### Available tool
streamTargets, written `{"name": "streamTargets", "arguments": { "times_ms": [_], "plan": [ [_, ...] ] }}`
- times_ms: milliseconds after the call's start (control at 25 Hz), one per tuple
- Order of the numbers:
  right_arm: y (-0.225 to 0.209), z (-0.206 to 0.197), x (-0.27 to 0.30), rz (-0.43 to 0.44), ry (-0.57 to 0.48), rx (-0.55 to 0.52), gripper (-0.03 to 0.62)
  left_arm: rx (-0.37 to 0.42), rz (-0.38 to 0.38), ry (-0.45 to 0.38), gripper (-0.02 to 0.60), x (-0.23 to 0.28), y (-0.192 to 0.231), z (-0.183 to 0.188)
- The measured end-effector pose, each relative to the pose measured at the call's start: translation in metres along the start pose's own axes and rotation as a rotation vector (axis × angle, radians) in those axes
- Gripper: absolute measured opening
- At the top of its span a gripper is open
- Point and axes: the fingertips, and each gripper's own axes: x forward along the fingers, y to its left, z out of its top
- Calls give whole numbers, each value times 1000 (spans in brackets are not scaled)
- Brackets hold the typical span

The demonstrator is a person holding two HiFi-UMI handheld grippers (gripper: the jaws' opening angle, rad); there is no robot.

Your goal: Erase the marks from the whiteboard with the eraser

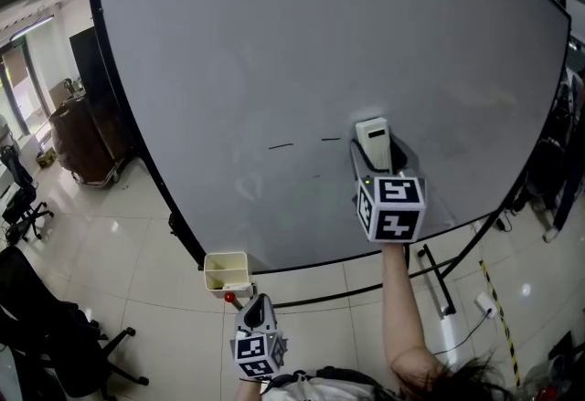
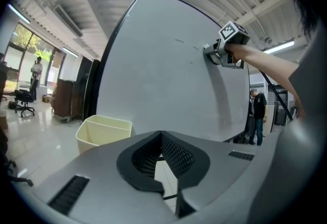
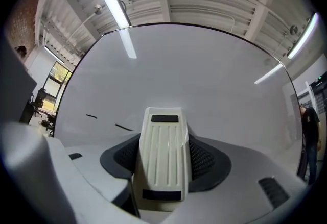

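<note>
Right gripper (image 1: 371, 155) is clamped on the eraser (image 3: 162, 151), pressed against the whiteboard (image 1: 302, 52). Left gripper (image 2: 161, 139) is pinched closed, empty. Eraser's wiping face is hidden.

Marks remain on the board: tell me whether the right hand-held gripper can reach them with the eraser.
Probably yes: the right hand-held gripper holds the eraser at the whiteboard, and the two dashes lie just left, bare board between.
</note>
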Motion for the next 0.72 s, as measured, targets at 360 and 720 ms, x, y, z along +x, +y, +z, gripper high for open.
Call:
{"name": "streamTargets", "arguments": {
  "times_ms": [360, 720],
  "plan": [
    [146, -38, 5, 172, 95, -303, 273, -11, 2, -2, -23, -1, 0, 2],
    [145, -87, -56, 296, 125, -52, 275, -24, 9, 27, -23, -20, 3, -19]
  ]
}}
